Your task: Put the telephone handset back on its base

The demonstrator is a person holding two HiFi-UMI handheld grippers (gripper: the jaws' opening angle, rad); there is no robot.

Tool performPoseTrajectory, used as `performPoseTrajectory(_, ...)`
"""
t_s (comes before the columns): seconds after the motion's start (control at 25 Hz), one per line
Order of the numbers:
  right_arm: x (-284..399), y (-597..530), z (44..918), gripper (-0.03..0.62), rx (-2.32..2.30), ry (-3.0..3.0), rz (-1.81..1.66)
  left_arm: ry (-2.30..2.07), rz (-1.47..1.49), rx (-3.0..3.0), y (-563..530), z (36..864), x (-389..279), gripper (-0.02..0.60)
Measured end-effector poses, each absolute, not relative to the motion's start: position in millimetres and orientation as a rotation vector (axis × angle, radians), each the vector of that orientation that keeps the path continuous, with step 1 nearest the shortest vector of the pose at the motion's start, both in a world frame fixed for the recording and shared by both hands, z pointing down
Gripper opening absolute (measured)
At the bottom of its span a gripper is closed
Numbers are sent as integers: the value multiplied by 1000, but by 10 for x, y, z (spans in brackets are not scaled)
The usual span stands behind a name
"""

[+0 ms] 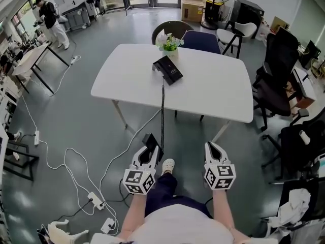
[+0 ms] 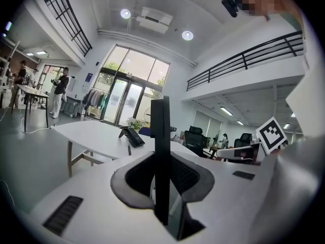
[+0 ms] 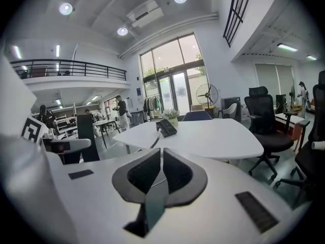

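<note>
The black telephone base (image 1: 168, 69) lies on the white table (image 1: 218, 90), near its far edge and beside a small plant (image 1: 170, 42). A dark coiled cord (image 1: 163, 111) runs from the base over the near table edge to the black handset (image 1: 151, 142). My left gripper (image 1: 151, 149) is shut on that handset and holds it low, well short of the table. In the left gripper view the handset (image 2: 162, 151) stands upright between the pads, with the base (image 2: 133, 136) far ahead. My right gripper (image 1: 213, 149) is shut and holds nothing; its own view shows the base (image 3: 166, 127) far off.
Chairs stand behind the table (image 1: 201, 40), and black office chairs (image 1: 277, 80) crowd its right side. White cables and power strips (image 1: 95, 200) trail over the floor at the left. A person (image 1: 51, 22) stands far off at the back left by other desks.
</note>
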State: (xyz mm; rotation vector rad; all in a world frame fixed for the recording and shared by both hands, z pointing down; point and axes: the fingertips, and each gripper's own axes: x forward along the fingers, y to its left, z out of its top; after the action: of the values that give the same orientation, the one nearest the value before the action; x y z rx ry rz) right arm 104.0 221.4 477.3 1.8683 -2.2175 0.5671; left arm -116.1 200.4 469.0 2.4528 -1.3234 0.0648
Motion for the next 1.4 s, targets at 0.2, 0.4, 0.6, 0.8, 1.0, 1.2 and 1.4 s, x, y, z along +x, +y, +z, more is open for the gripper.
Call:
performPoseTrajectory(0.2,1005,1884,4807,40,1856,-2211,583,-1312,72,2456,1660,4687,-1166,84)
performPoseTrajectory(0.4,983,1583,4810,40,1859,-2208,588,-1307,75,2455,1357,4681,-1182,84)
performPoseTrajectory(0.6,967,1318,4840,40,1865,-2197,600,-1288,84,2459,1087,4692,-1176,84)
performPoseTrajectory(0.8,908,1062,4844,40,1870,-2189,603,-1277,82,2464,801,4689,-1228,84)
performPoseTrajectory(1.0,959,746,4797,40,1904,-2181,583,-1266,49,2482,463,4627,-1218,84)
performPoseTrajectory(1.2,953,543,4755,40,1953,-2176,569,-1235,31,2508,214,4589,-1214,84)
performPoseTrajectory(1.4,952,509,4801,40,1972,-2149,580,-1189,30,2507,124,4628,-1167,84)
